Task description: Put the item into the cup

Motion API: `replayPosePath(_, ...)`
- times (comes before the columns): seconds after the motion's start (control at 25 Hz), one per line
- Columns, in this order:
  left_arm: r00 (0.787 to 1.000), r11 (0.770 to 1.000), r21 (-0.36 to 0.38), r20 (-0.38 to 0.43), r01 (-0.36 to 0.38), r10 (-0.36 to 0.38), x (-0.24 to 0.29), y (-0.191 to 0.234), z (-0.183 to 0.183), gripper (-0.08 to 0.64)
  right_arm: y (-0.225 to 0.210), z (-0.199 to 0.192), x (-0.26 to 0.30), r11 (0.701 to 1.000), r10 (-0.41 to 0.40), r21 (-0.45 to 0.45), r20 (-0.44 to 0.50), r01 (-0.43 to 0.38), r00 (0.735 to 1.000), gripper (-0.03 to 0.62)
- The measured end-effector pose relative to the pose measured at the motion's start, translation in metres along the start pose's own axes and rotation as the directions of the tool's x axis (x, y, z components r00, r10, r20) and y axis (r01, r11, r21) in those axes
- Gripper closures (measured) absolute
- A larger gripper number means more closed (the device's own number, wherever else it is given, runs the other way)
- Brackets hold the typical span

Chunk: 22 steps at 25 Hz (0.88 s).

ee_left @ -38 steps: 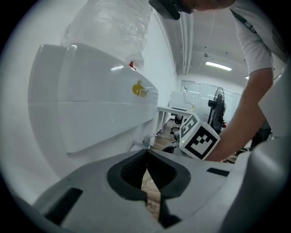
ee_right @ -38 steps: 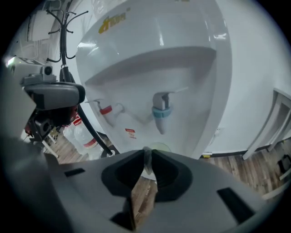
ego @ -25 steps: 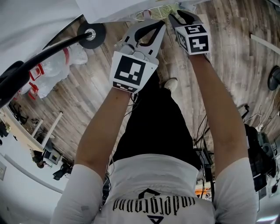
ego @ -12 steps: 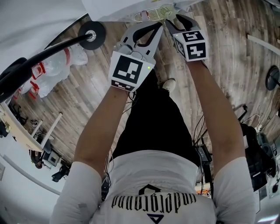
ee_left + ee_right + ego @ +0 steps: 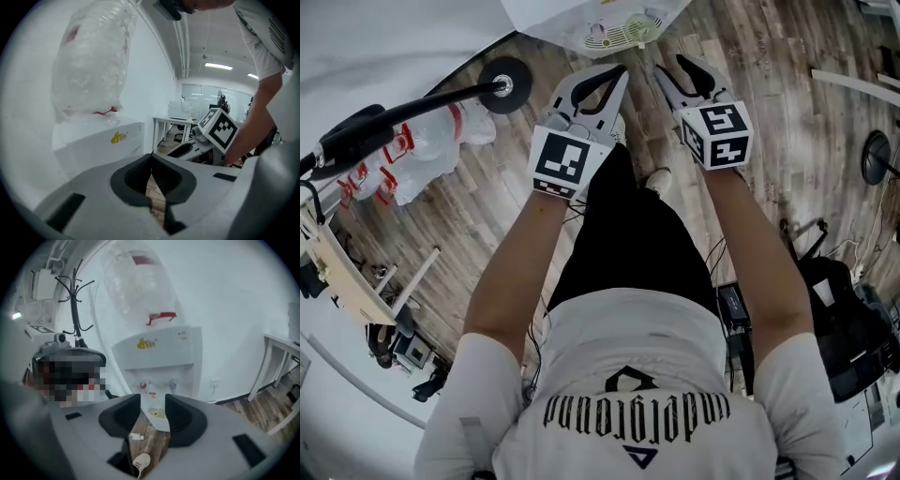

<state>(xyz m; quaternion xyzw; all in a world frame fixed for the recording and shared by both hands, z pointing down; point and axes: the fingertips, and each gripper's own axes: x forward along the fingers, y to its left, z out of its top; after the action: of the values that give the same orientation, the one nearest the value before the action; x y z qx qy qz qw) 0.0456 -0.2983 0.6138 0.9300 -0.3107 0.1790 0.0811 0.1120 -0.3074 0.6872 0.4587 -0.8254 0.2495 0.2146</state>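
The left claw (image 5: 151, 158) is pinched shut, tips touching, with nothing in it. The right claw (image 5: 153, 401), just to its right, stands wide with its jaws closing on empty air. Straight ahead of it, through the gap, is the water dispenser (image 5: 159, 352) with its drip tray (image 5: 157, 412). Below those jaws, on the wood floor (image 5: 152, 439), lies a small white thing (image 5: 136, 437); I can't tell whether it's the item

White short-sleeved T-shirt (image 5: 581, 347), loose fit. Sleeves (image 5: 473, 375) end above elbows. Black gothic lettering (image 5: 637, 412) across front, read upside down from head view. Black angular emblem (image 5: 630, 380) beside lettering, black triangle (image 5: 642, 457) on other side. Black legwear (image 5: 628, 244), plain. White sneaker (image 5: 660, 179).
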Motion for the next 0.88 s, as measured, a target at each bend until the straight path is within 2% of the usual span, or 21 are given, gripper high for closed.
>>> replayPosePath(0.16,1.0,1.0,0.016,0.031,0.002,-0.002,-0.03,-0.024,0.033,0.552,0.02,0.032,-0.058,1.0,0.007,-0.013,0.072,-0.006,0.997,0.439)
replayPosePath(0.44,0.994,1.0,0.019,0.112,-0.009,0.006,-0.084,-0.063,0.101,0.552,0.069,0.08,-0.161,0.987,0.084,-0.148,0.173,-0.059,0.981,0.471)
replayPosePath(0.88,0.973,0.999,0.038,0.23,0.004,-0.013,-0.168,-0.157,0.199,0.552,0.131,0.135,-0.318,0.963,0.155,-0.262,0.356,-0.061,0.921,0.558)
